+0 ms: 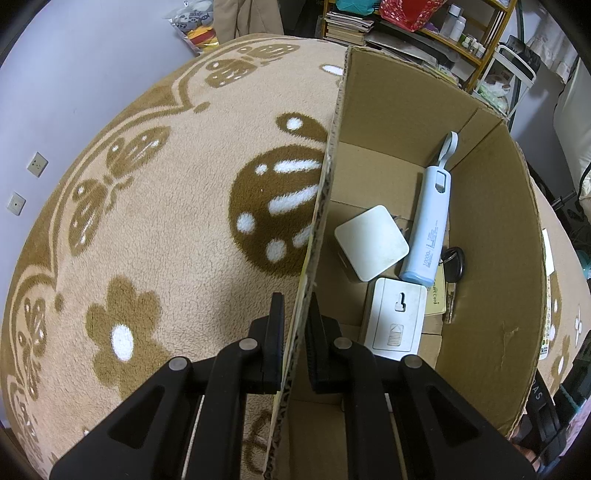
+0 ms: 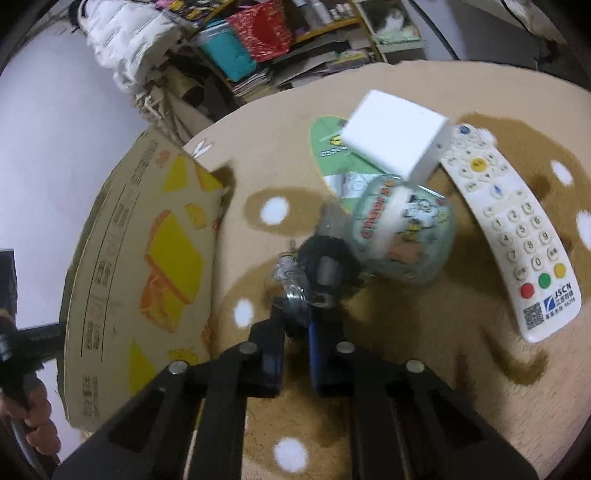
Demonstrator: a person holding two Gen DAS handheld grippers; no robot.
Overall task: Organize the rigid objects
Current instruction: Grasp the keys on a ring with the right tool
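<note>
My left gripper [image 1: 295, 317] is shut on the left wall of the cardboard box [image 1: 325, 206], one finger outside, one inside. In the box lie a white square adapter [image 1: 371, 248], a light blue power bank [image 1: 428, 229], a white rectangular device [image 1: 395, 319], a black key [image 1: 453, 264] and a card [image 1: 436, 295]. My right gripper [image 2: 295, 314] is shut on the metal ring and black cap end of a clear printed bottle-shaped keychain [image 2: 399, 229], which is blurred above the blanket. A white remote [image 2: 513, 229] and a white box [image 2: 399, 133] lie beyond it.
The box's printed outer wall [image 2: 147, 266] stands left of my right gripper. A green printed disc [image 2: 332, 151] lies under the white box. The beige and brown patterned blanket [image 1: 166, 221] covers the surface. Cluttered shelves [image 1: 424, 26] stand behind. A hand [image 2: 33, 417] shows at the lower left.
</note>
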